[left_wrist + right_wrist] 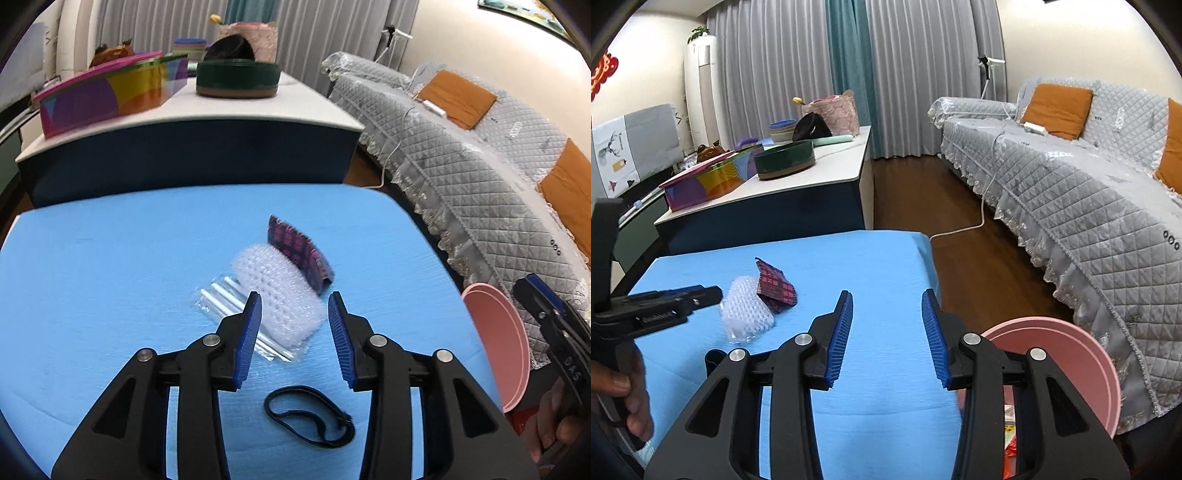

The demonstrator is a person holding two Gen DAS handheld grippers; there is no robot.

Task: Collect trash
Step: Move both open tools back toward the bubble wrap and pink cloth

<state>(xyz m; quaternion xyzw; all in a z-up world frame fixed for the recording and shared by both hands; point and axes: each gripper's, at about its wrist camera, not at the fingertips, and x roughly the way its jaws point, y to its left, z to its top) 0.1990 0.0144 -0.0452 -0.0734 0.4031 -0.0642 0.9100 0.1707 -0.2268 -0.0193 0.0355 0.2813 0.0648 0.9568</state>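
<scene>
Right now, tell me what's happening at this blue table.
A person is clearing trash with a handheld gripper in each hand. The left gripper, jaws open, is lined up on the white bubble-wrap piece, which lies on a clear plastic straw packet beside a dark red patterned wrapper. A black elastic loop lies nearer on the blue table. The right gripper is open and empty next to the pink round bin, which already holds some scraps.
</scene>
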